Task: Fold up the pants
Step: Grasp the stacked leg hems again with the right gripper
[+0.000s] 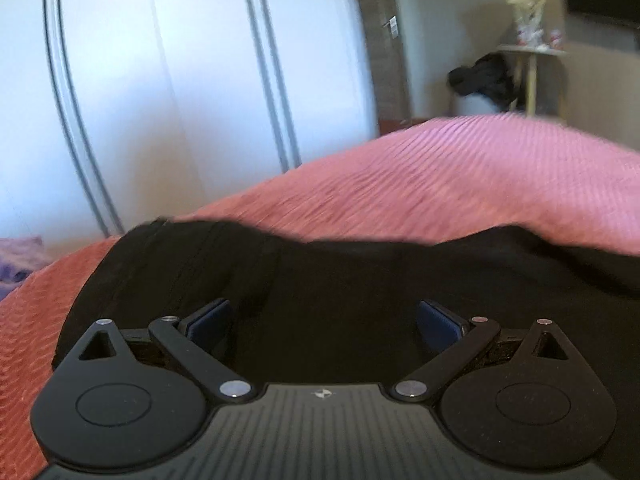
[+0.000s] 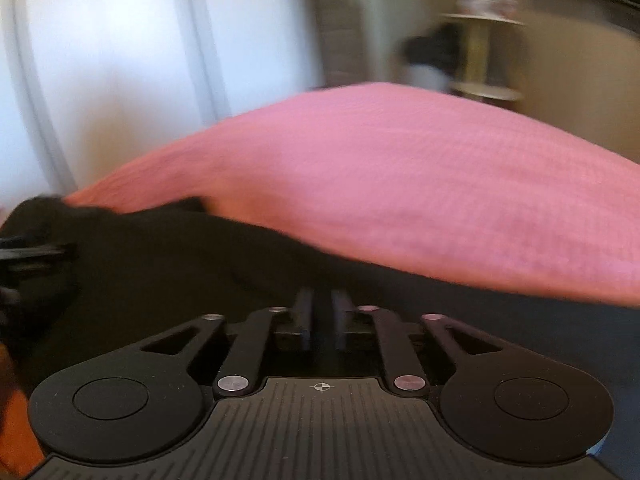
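On the pink bedspread point(image 1: 460, 184) lie the black pants point(image 1: 320, 280), spread in a dark sheet across its near part, with their far edge running unevenly against the ribbed pink cloth beyond. My left gripper point(image 1: 323, 322) hangs over the pants with its jaws flung wide apart; the blue pads point(image 1: 210, 320) face each other across bare black fabric, and nothing is pinched between them. My right gripper point(image 2: 322, 316) also points down over the pants, farther toward their right side; its jaws stand only a narrow slit apart. Motion blur and dark-on-dark make that gap hard to read, but I see no fold of cloth rising into it, so the pads grip nothing that I can make out. At the left edge of the right wrist view, over the pants, a blurred black shape shows; I cannot tell what it is. Beyond the bedspread's far side stand a white wardrobe point(image 1: 168, 80), a brown door point(image 1: 380, 40), and a small round side table point(image 1: 532, 54) with dark clothing point(image 1: 480, 76) heaped beside it.
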The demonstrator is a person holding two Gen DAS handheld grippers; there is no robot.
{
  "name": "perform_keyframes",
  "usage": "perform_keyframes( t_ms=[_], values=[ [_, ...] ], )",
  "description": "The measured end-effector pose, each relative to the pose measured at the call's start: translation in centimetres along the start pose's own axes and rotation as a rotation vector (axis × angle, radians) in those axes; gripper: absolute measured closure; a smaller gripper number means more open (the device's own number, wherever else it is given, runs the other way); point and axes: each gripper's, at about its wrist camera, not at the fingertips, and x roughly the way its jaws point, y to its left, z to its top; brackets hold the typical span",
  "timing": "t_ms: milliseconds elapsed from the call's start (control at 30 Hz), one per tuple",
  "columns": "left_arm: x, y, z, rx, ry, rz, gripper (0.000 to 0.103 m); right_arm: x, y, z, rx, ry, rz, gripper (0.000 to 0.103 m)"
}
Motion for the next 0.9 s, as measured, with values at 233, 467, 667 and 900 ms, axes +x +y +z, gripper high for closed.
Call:
perform_keyframes(
  t_ms=[233, 467, 667, 900],
  values=[
    [-6.9, -9.6, 3.8, 0.009, 0.032, -0.353, 0.004, -7.9, -19.9, -2.7, 0.385, -0.016, -0.265, 0.092],
    [-9.4, -18.8, 0.6, -0.098, 0.331, -0.601, 0.004, -17.5, -25.8, -8.4, 0.904, -0.288, -0.524, 0.063],
    [-8.9, -20.3, -2.4, 0.017, 0.399, -0.558, 0.004, -19.7, -26.6, -12.2, 1.085, -0.318, -0.464, 0.059],
    [-9.0, -20.3, -2.8, 0.016, 0.390, -0.542, 0.004, -18.8, -28.0, -13.1, 1.147, -0.318, -0.373, 0.082]
  ],
)
